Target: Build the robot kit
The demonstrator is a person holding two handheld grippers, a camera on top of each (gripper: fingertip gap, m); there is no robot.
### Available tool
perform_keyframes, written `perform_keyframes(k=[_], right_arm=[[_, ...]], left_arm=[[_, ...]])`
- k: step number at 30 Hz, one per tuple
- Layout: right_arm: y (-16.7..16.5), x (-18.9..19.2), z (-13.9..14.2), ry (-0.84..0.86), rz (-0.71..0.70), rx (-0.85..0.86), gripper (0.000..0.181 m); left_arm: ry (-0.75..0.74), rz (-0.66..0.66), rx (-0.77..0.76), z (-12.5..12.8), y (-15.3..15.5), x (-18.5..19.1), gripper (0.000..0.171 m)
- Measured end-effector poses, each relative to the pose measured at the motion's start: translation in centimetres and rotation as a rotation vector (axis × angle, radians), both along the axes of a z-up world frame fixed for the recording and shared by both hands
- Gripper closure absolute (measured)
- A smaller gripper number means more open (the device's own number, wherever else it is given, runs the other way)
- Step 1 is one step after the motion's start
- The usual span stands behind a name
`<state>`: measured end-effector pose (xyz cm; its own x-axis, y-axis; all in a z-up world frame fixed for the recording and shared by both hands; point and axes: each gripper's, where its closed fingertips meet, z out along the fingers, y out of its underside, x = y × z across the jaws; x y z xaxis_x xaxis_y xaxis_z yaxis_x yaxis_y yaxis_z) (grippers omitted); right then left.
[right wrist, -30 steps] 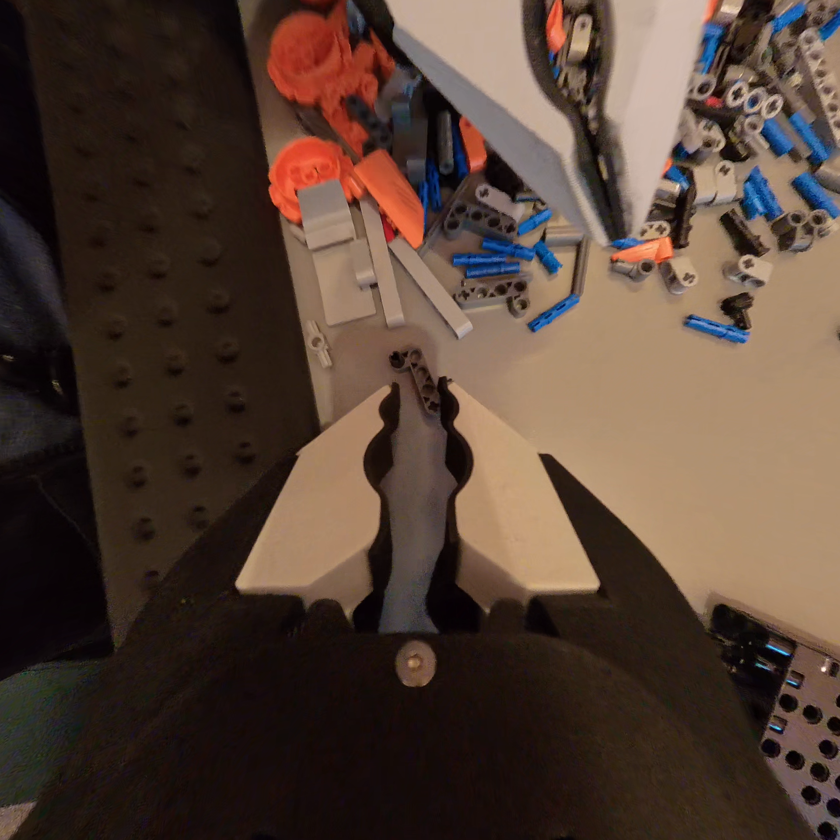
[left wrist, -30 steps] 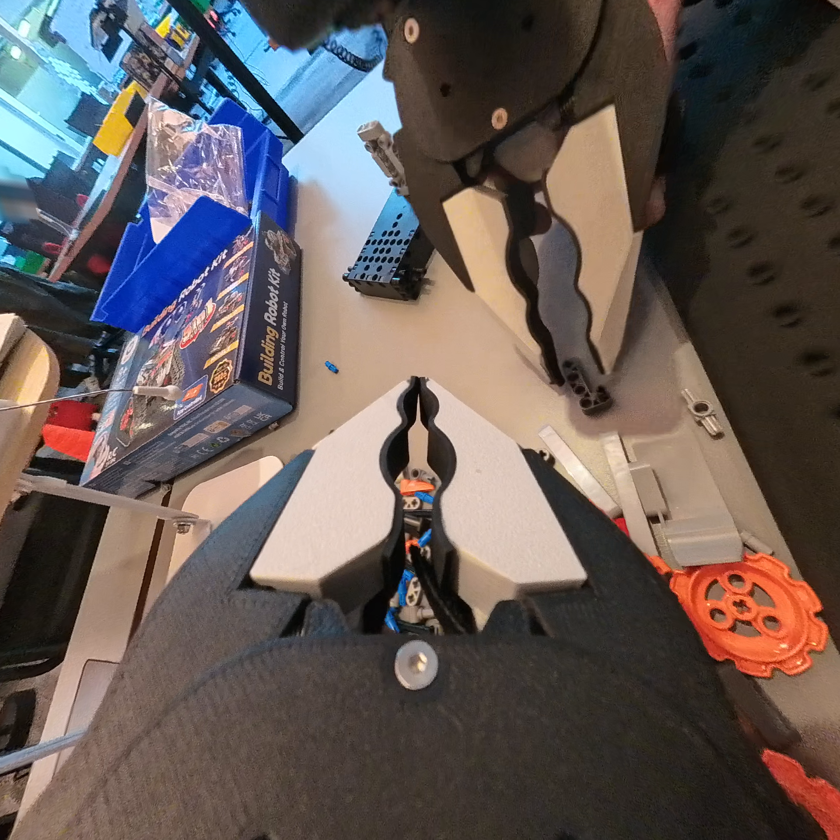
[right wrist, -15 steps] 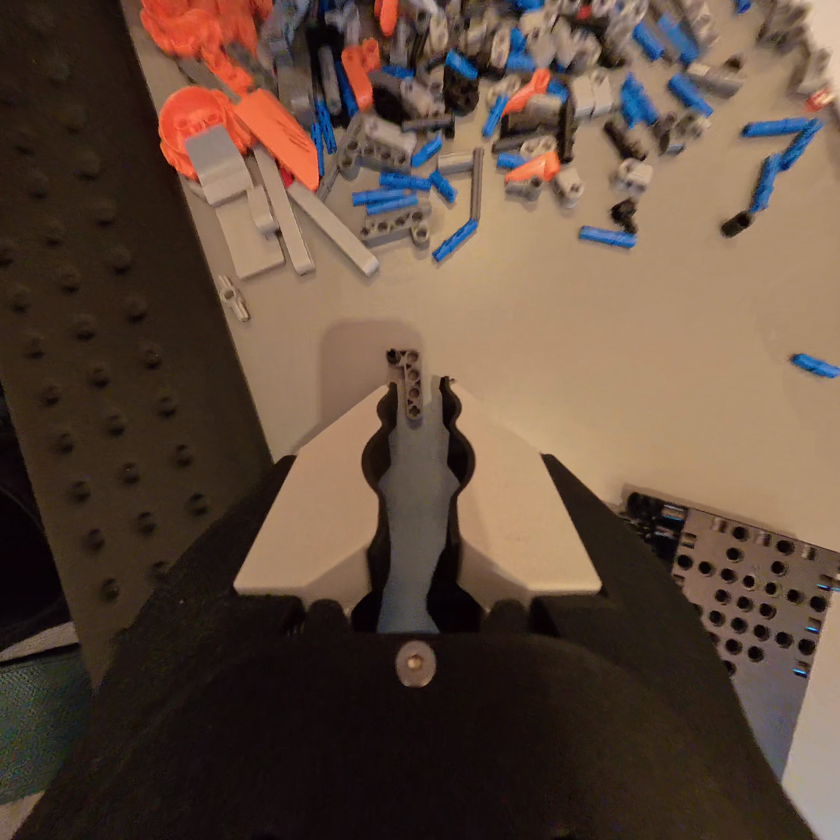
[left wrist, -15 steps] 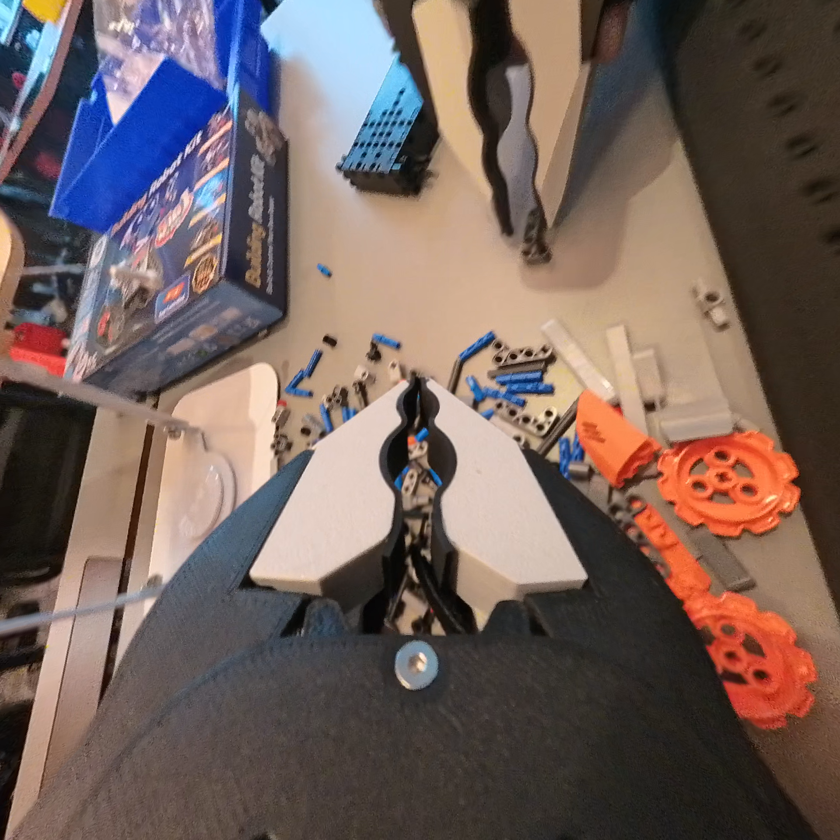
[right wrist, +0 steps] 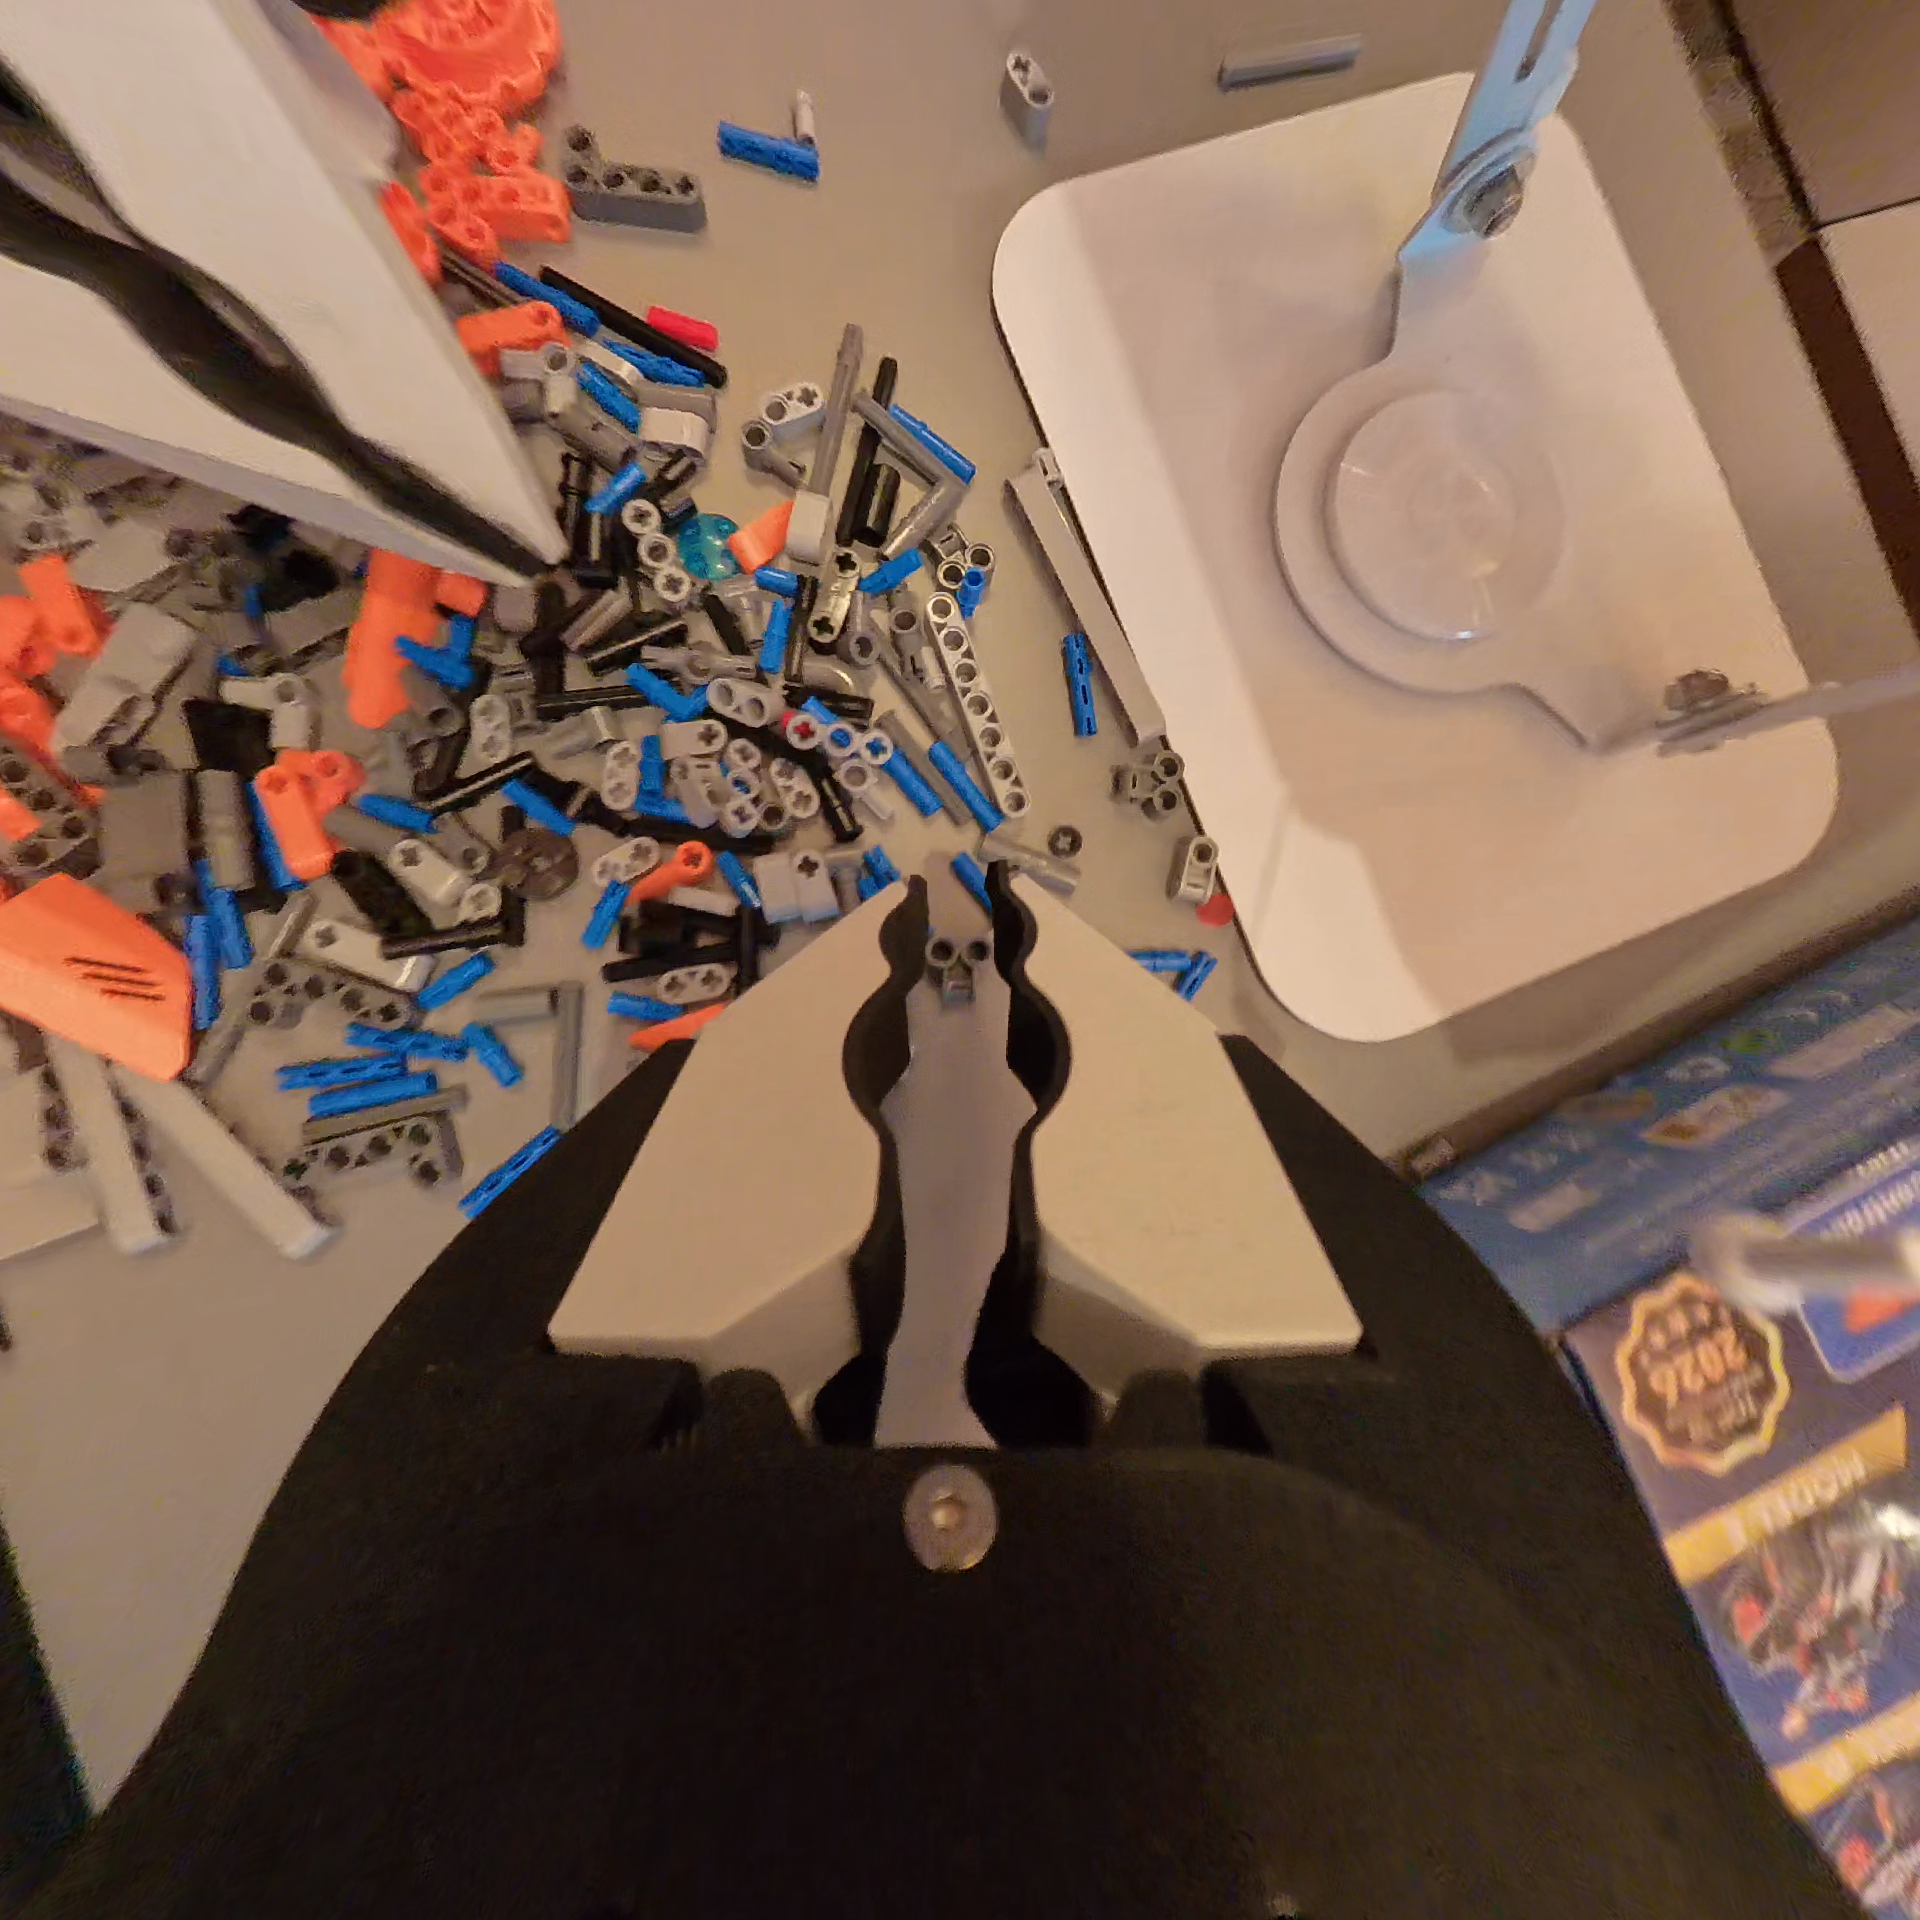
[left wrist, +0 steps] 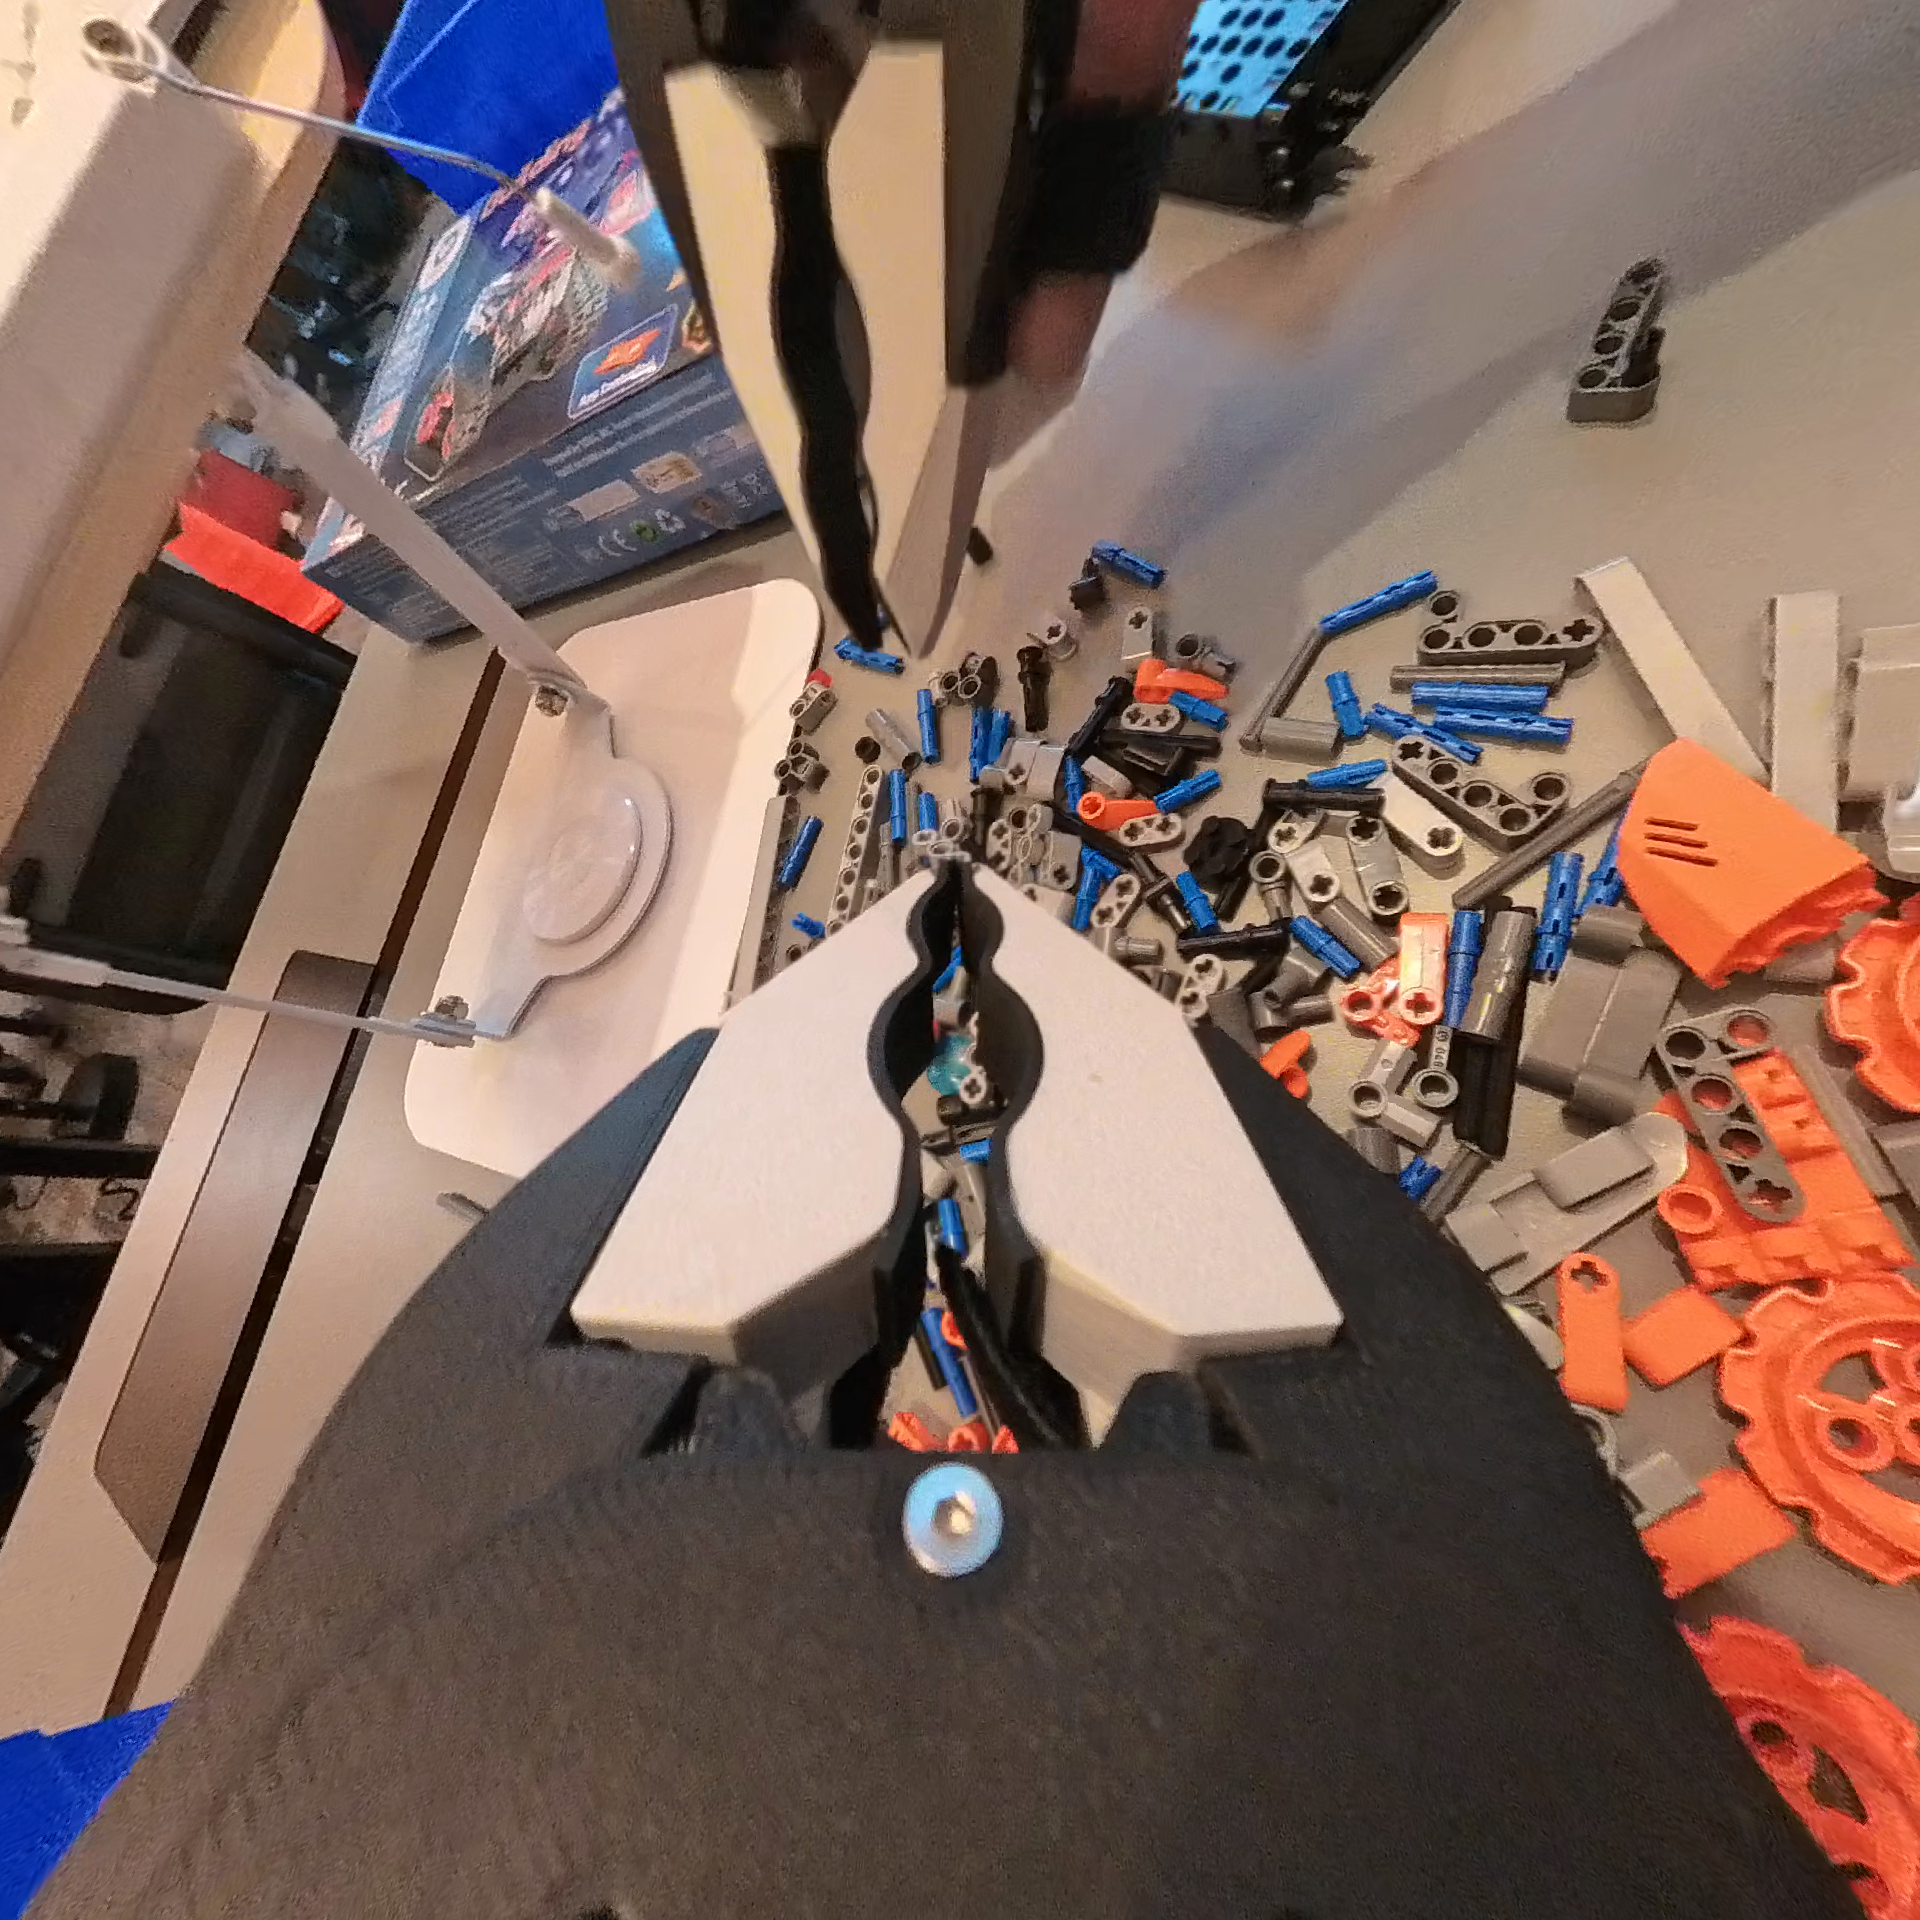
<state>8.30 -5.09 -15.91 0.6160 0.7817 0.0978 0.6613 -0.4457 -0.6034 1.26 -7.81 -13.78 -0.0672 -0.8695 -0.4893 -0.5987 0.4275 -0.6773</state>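
Observation:
A pile of small building pieces (left wrist: 1195,831) in grey, blue, black and orange covers the table, and it also shows in the right wrist view (right wrist: 675,727). My left gripper (left wrist: 951,873) is shut and empty above the pile's left part. My right gripper (right wrist: 951,883) is open by a narrow gap and low over the pile's edge beside the white stand base (right wrist: 1195,364). A small grey connector (right wrist: 954,961) lies in that gap without touching the pads. A blue pin (right wrist: 971,878) sits at the tips. In the left wrist view the right gripper (left wrist: 888,639) points down at a blue pin (left wrist: 868,655). A dark grey beam (left wrist: 1616,343) lies alone on bare table.
The stand base (left wrist: 707,675) carries a round disc and thin metal rods. A blue kit box (left wrist: 540,416) (right wrist: 1714,1195) lies behind it. A black perforated block (left wrist: 1278,104) sits at the back. Orange gears (left wrist: 1849,1434) and an orange panel (left wrist: 1735,862) (right wrist: 83,977) lie at the right. The tips of one gripper are about 9 cm away from the tips of the other. The blue pin (right wrist: 971,878) is about 4 cm from my right fingertips and 10 cm from my left. Seen from the left wrist view (left wrist: 932,741) as well. The dark grey beam (left wrist: 1616,343) is about equally far from each gripper, around 15 cm.
My right gripper let go of the dark grey beam, which now lies alone, and moved across to the pile's edge by the stand base. My left gripper drew back, still shut.

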Motion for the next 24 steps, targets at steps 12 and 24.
perform_keyframes(k=[12,24], right_arm=[[3.2,-2.4,-0.9,-0.008,0.037,0.012,0.169],[4.3,-4.9,-1.5,0.068,0.036,-0.003,0.165]], left_arm=[[0.044,0.175,0.003,0.5,3.8,-3.1,0.171],[0.044,0.314,-0.054,0.3,6.4,-5.0,0.171]])
